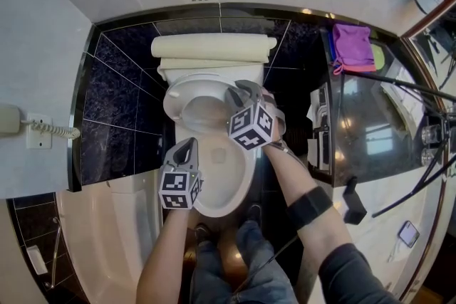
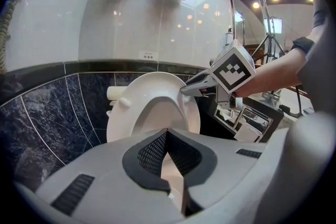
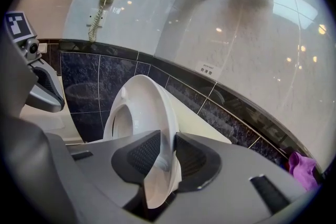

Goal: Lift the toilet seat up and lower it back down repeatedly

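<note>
White toilet seat [image 3: 149,107] half-raised, tilted over bowl [image 1: 226,185]. Right gripper [image 3: 168,147] jaws partly closed, clamped on seat rim. Left gripper [image 2: 167,134] jaws together, empty, hovering above bowl front.

White plastic toilet seat [image 1: 173,100] tilted up over white ceramic bowl [image 1: 228,192], its R edge betw. jaws of right gripper [image 1: 241,90]. Left gripper [image 1: 187,150] in front, above bowl's L rim. White cistern [image 1: 214,48] behind seat. Purple cloth [image 1: 353,46] on glossy worktop [image 1: 377,132] to R; white bathtub [image 1: 100,224] to L.
</note>
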A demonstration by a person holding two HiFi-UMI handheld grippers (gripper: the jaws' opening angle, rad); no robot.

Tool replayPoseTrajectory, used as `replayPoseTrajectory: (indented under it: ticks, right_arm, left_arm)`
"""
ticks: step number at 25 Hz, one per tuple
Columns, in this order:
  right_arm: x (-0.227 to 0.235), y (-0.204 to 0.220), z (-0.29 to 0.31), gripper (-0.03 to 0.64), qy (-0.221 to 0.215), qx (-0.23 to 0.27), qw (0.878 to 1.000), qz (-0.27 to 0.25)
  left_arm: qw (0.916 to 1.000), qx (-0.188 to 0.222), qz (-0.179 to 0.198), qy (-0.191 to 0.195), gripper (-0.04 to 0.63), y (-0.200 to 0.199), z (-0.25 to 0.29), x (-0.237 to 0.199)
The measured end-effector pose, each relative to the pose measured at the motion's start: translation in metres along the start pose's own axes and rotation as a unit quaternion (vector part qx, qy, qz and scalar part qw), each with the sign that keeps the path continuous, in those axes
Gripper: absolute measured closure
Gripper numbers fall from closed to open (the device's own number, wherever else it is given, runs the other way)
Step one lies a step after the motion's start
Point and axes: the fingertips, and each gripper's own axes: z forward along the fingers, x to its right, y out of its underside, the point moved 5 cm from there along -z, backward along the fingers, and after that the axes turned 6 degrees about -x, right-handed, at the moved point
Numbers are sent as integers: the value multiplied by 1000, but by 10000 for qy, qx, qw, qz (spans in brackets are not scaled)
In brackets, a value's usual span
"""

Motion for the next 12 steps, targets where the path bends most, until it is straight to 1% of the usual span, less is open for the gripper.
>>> replayPoseTrajectory:
  ticks: [6,12]
  right_arm:
    - [-26,7,-27,506,106,-15,9998,-193]
    - [-29,6,-29,506,154,-205,9995,-197]
  left_arm:
    - [9998,-109,-38,133,600,17,-13,4]
    - [9997,-124,4,213,600,21,-26,4]
